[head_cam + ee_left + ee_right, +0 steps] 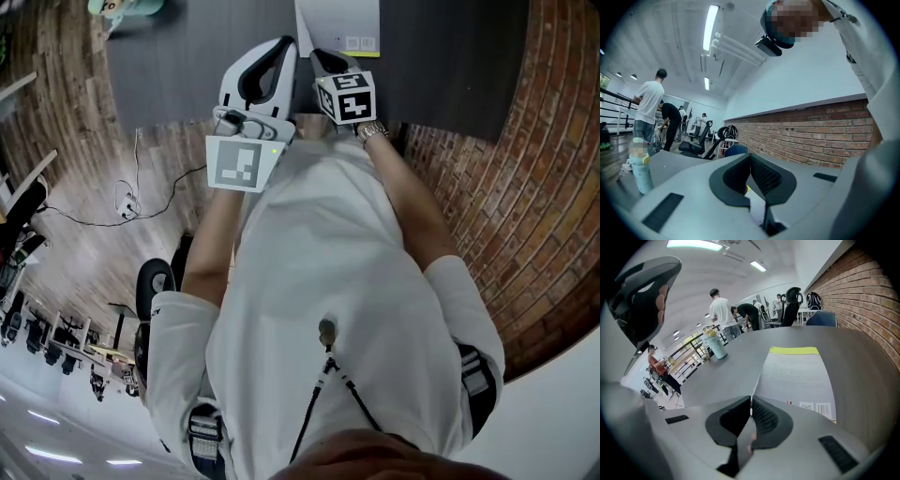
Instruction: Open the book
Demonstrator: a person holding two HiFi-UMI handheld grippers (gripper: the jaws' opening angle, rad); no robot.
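The book [797, 376] lies closed and flat on the grey table [726, 376], pale cover up, with barcodes near my edge and a yellow strip at the far edge. In the head view the book [339, 26] sits at the top, just past both grippers. My right gripper [751, 398] is shut with nothing between its jaws and hangs tilted down above the book's near left corner, apart from it. The left gripper [750, 154] is shut too, empty, and points level over the table toward the brick wall. From above, the left gripper [284, 45] is held beside the right gripper [323, 61].
A mint-green bottle [715, 343] stands on the table's far left. A brick wall [862, 291] runs along the right side. Several people [647, 108] and office chairs [701, 140] are beyond the table. A cable [141, 202] lies on the wooden floor.
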